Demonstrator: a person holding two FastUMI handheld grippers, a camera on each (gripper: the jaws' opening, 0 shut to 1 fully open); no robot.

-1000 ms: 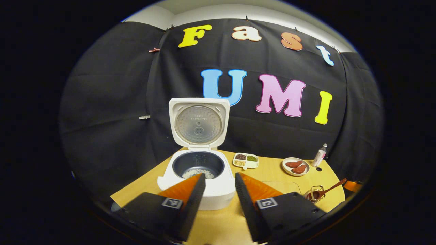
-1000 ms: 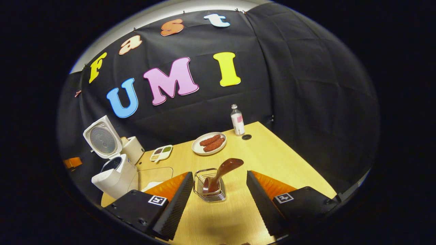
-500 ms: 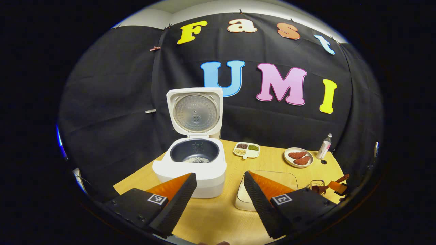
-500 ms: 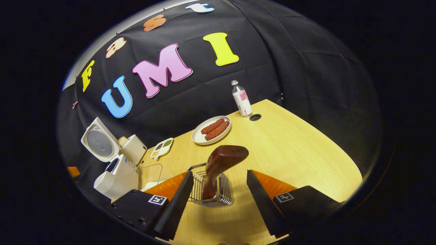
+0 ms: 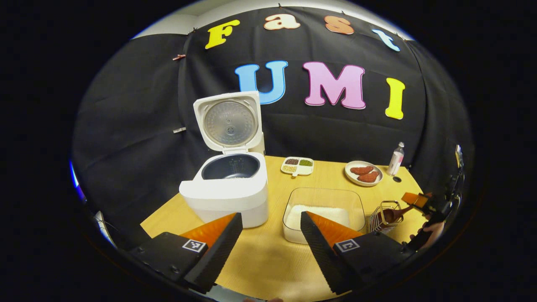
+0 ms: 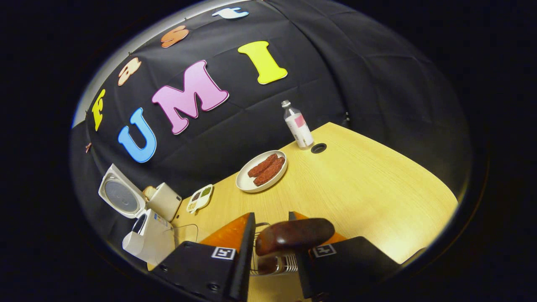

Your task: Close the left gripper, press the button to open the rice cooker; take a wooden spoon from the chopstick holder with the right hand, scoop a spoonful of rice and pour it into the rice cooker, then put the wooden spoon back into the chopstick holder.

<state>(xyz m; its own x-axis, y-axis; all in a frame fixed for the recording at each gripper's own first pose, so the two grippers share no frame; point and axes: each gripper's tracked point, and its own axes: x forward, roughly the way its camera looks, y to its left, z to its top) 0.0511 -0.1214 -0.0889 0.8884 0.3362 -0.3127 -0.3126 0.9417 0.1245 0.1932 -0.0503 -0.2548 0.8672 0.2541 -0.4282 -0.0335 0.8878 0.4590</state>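
Note:
The white rice cooker (image 5: 228, 191) stands open with its lid (image 5: 228, 121) upright; in the right gripper view the cooker (image 6: 147, 240) is far left. A clear container of rice (image 5: 323, 209) sits right of it. Further right the wire chopstick holder (image 5: 379, 216) holds the brown wooden spoon (image 5: 392, 214), with my right gripper (image 5: 415, 200) and a hand at its handle. My left gripper (image 5: 270, 220) is open, well back from the cooker. In the right gripper view my right gripper (image 6: 272, 220) is narrowed onto the spoon handle (image 6: 293, 235), above the holder (image 6: 272, 264).
A plate of sausages (image 5: 363, 173) (image 6: 262, 170), a small bottle (image 5: 395, 158) (image 6: 298, 126) and a divided dish of beans (image 5: 297, 165) (image 6: 200, 197) stand along the back of the wooden table (image 6: 377, 197). A white toaster (image 6: 163, 200) sits behind the cooker.
My left gripper has drawn back from the cooker, bringing the rice container into view. My right gripper has moved in over the holder and its fingers have narrowed around the spoon handle.

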